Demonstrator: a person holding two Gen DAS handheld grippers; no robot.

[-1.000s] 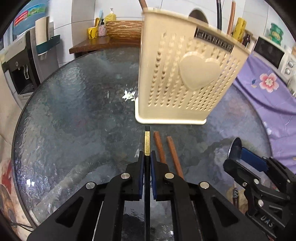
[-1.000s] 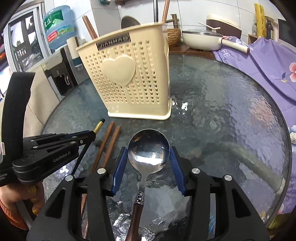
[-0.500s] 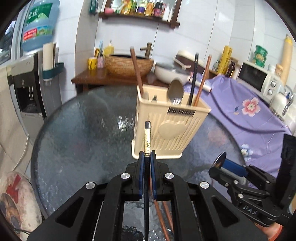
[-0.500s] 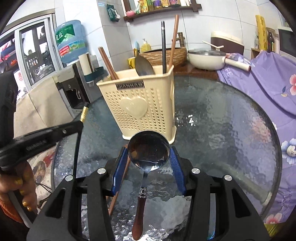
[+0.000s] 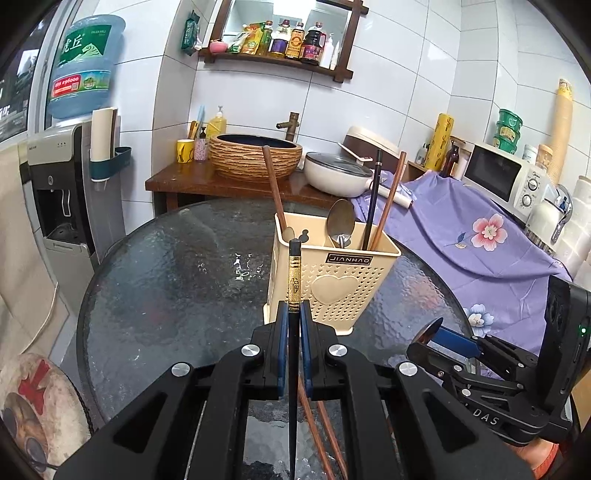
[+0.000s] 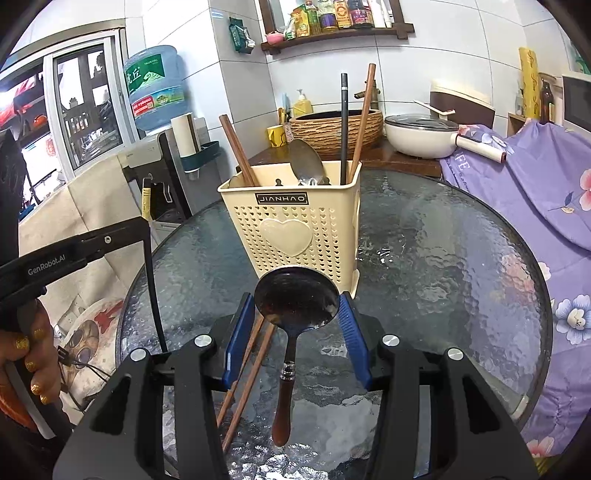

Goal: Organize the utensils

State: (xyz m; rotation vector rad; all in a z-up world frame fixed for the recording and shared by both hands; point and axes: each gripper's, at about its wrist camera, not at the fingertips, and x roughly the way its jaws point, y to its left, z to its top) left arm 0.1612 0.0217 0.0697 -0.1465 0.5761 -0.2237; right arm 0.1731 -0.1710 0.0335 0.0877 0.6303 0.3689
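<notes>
While left fingers [image 5: 282, 343] pinch a gold-banded black chopstick [image 5: 294, 280], right fingers [image 6: 236, 339] clasp a spoon [image 6: 297, 301] — dark-handled, shiny.

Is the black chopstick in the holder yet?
Out. The left gripper holds the gold-banded black chopstick above the table, short of the cream utensil holder; another black chopstick stands inside.

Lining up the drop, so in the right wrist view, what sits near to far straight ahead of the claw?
Right claw shut on the spoon → cream utensil holder on the glass table → woven basin on the wooden counter → tiled wall with the bottle shelf.
</notes>
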